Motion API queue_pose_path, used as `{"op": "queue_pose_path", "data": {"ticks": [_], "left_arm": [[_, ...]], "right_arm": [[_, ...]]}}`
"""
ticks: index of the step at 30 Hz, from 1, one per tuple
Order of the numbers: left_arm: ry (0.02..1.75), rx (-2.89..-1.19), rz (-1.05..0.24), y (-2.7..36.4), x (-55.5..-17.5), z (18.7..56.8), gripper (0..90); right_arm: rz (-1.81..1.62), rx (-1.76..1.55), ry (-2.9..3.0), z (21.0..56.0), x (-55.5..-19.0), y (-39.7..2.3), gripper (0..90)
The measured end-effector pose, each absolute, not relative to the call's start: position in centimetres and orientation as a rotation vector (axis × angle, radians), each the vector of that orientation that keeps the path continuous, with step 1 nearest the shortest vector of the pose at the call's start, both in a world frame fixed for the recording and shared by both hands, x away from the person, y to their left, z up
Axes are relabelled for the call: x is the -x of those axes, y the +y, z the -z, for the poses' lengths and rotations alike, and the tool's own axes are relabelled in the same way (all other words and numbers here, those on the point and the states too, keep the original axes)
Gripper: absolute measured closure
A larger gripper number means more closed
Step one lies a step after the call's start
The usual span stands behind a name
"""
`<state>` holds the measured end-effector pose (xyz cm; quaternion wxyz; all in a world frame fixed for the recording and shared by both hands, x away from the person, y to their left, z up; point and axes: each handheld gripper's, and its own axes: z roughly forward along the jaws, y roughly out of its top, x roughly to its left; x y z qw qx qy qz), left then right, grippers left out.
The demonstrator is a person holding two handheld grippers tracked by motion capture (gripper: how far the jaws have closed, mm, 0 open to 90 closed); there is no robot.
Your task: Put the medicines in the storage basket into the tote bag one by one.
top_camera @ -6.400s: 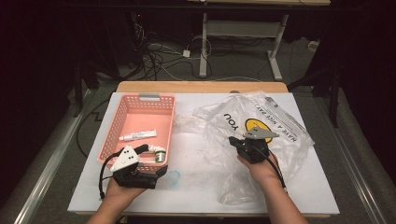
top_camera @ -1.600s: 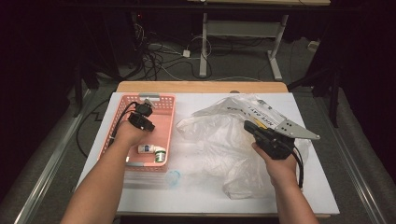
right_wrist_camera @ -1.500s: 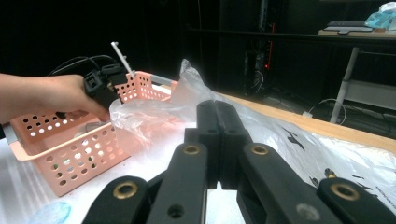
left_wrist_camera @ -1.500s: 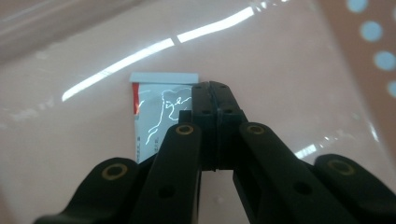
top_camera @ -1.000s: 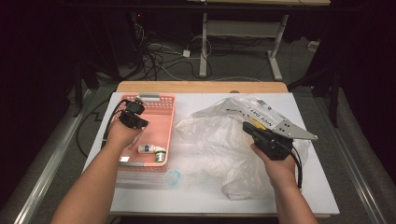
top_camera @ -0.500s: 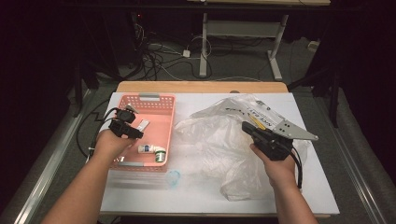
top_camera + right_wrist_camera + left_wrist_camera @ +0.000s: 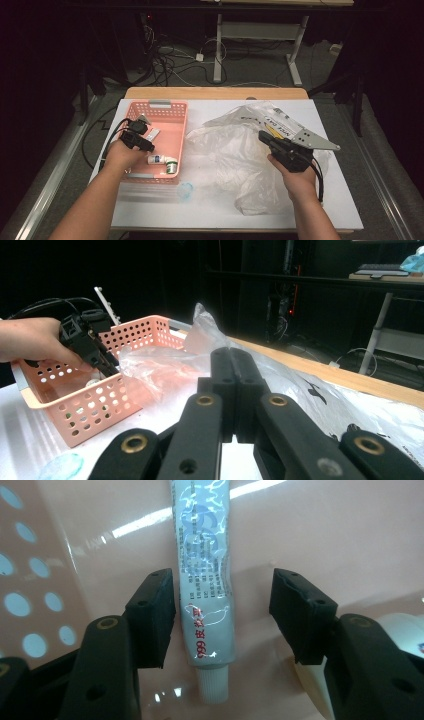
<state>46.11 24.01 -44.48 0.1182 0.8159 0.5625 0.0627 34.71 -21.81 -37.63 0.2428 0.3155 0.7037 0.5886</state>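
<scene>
A capped white tube with red lettering lies flat on the pink basket floor.

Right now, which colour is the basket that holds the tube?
Salmon pink, with round holes in its walls; the basket shows best in the high view.

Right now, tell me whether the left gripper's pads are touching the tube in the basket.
Apart. The left gripper view shows the tube lying between the left gripper pads, with pink basket floor visible on both sides.
</scene>
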Motion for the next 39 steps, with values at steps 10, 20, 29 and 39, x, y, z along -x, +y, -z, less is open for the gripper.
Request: {"op": "queue_pose_path", "data": {"ticks": [10,20,29,39], "left_arm": [[1.581,-2.398,-0.151,23.6,-46.1,44.5,59.7],[1.456,-2.417,-0.138,21.9,-46.0,44.6,64.9],[1.452,-2.420,-0.157,22.0,-46.0,44.5,65.5],[1.427,-2.371,-0.184,22.4,-45.4,43.3,65.6]], "right_arm": [[-1.602,-0.866,1.925,37.7,-34.7,-21.8,90.0],[-1.599,-0.865,1.923,37.7,-34.6,-21.8,90.0],[-1.598,-0.870,1.922,37.7,-34.5,-22.0,90.0],[-1.599,-0.874,1.921,37.8,-34.6,-22.1,90.0]]}}
